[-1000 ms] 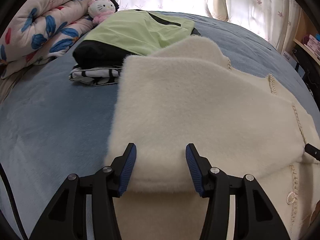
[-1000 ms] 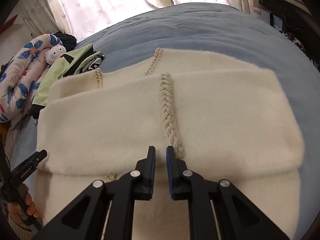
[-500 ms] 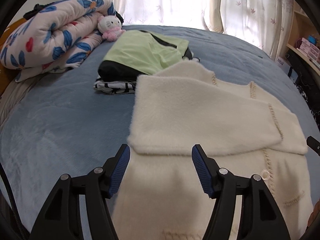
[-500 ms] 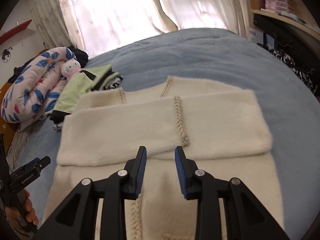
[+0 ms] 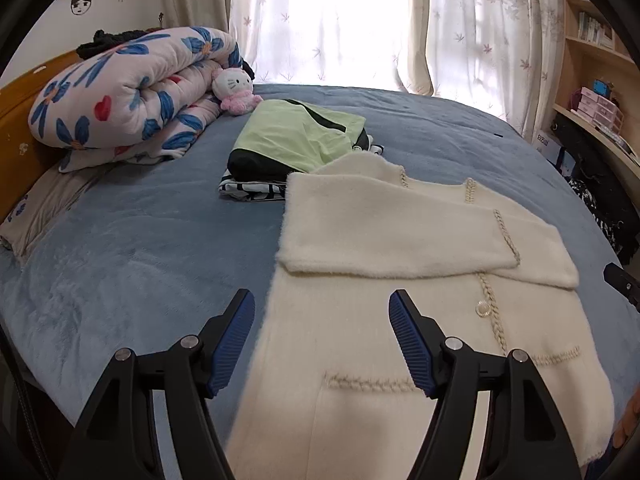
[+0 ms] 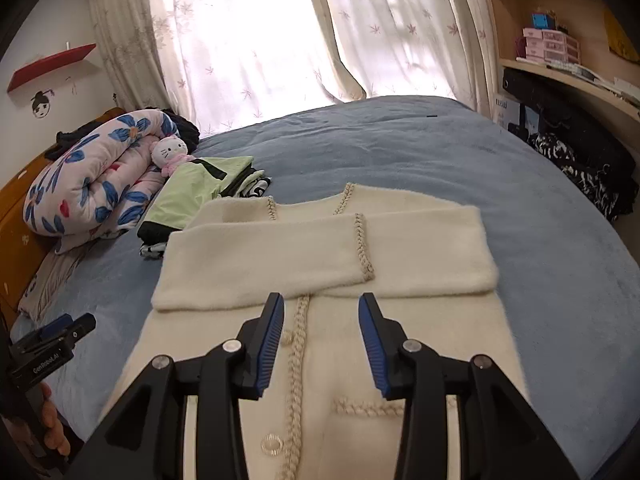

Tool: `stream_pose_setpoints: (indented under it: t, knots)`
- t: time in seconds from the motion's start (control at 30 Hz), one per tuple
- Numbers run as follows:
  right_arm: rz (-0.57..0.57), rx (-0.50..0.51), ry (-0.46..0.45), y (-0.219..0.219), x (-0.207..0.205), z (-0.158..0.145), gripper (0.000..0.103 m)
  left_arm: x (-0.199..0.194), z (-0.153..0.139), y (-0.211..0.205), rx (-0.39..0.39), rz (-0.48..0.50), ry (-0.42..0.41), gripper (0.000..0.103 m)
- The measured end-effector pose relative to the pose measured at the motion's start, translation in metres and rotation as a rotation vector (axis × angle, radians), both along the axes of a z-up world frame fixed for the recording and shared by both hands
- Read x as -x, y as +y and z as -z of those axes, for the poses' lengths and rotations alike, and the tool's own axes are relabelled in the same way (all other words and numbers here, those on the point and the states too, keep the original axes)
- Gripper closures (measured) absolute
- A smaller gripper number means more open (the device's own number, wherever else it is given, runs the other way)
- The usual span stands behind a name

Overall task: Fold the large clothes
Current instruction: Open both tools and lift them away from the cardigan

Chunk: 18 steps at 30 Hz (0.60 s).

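A cream fluffy cardigan (image 5: 400, 320) (image 6: 320, 256) with braided trim lies flat on the blue bed cover (image 5: 120, 264). Both its sleeves are folded across the chest. My left gripper (image 5: 322, 312) hovers above the cardigan's left edge, its jaws opening, nothing between them. My right gripper (image 6: 321, 312) hangs over the buttoned front below the folded sleeves, jaws also opening and empty. The left gripper's tip (image 6: 68, 332) and the hand holding it show at the right wrist view's lower left.
A stack of folded clothes with a light green top (image 5: 300, 140) sits just beyond the cardigan. A rolled floral quilt (image 5: 132, 92) and a plush toy (image 5: 236, 88) lie at the headboard side. Shelves and dark bags (image 6: 580, 152) stand to the right of the bed.
Both grippers have pulled back and risen away from the folded sleeves, so more of the cardigan shows. The left jaws spread wider; the right jaws went from nearly shut to apart.
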State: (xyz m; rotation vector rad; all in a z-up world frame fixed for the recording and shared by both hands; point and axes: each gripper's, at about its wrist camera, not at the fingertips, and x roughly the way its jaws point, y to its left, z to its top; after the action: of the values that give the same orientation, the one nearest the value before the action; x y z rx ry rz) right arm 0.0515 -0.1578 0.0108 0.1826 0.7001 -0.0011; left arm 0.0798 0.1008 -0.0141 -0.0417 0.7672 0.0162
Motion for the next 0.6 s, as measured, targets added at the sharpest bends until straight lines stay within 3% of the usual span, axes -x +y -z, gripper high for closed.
stream_pose_setpoints:
  t: [0.43,0.6]
  knots:
    - [-0.004,0.051,-0.011,0.008,0.057,0.001,0.062,0.061,0.003,0.010,-0.035,0.010,-0.035,0.034]
    - [-0.003,0.091,-0.014,0.010,0.077,0.005,0.050,0.080,0.013,0.021,-0.039,0.007,-0.029,0.033]
